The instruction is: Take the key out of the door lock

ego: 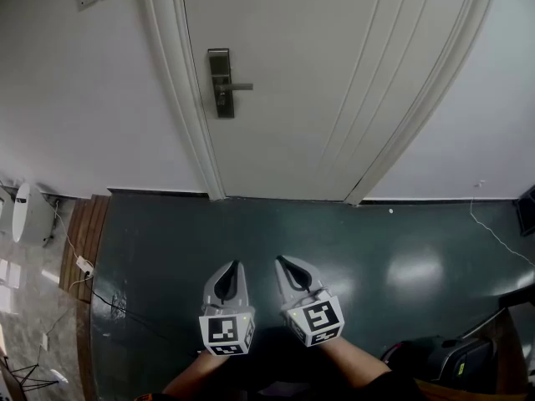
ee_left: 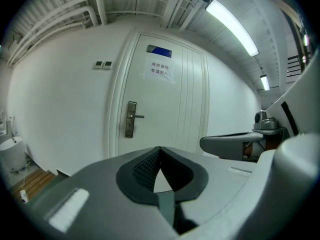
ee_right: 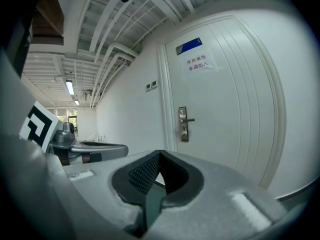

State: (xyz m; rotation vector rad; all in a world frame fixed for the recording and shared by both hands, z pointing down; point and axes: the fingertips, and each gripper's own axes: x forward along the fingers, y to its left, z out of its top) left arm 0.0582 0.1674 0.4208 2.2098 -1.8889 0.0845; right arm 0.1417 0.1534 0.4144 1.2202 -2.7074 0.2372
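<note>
White door [ego: 334, 82] ahead, with dark green floor [ego: 401, 257] stretching between it and us. Left gripper [ego: 232, 267] and right gripper [ego: 286, 266] hang low, fingers together, empty. Lock [ego: 221, 83] sits at the door's left edge, and the key is too small to make out.

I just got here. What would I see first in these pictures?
The big white door fills the top of the head view, with its metal lock plate and handle near its left edge; any key is too small to make out. Lower down, over the dark floor, the left gripper and right gripper are held side by side, both shut and empty, far short of the door.
</note>
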